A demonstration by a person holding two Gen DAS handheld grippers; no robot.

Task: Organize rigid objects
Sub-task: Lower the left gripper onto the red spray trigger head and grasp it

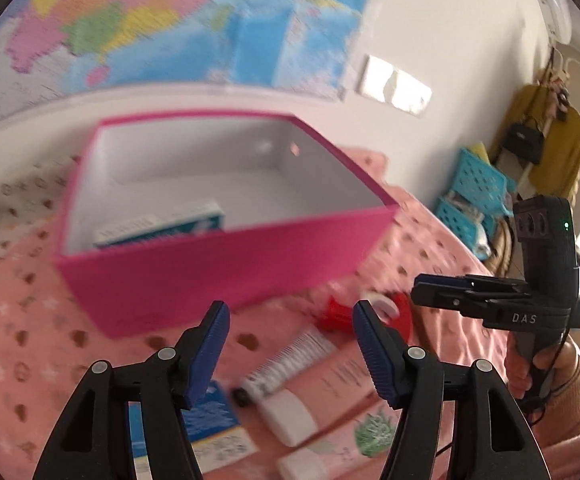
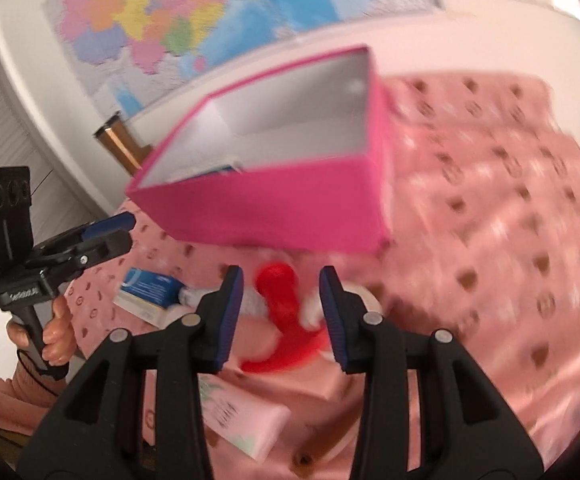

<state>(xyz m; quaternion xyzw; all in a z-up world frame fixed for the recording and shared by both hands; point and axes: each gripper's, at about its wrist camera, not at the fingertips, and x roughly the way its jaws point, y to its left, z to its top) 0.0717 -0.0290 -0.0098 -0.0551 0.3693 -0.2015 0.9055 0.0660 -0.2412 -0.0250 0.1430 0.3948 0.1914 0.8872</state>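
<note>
The right gripper (image 2: 281, 316) hangs spread and empty just above the red tape dispenser (image 2: 280, 304) – nearer to it than the open, empty left gripper (image 1: 290, 344) – near side of the pink box (image 2: 274, 208).

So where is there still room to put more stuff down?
Most of the pink box floor is bare; only a blue carton lies in its near left corner. The pink bedspread right of the box is bare too. In front of the box it is crowded: tubes, red tape holder.
</note>
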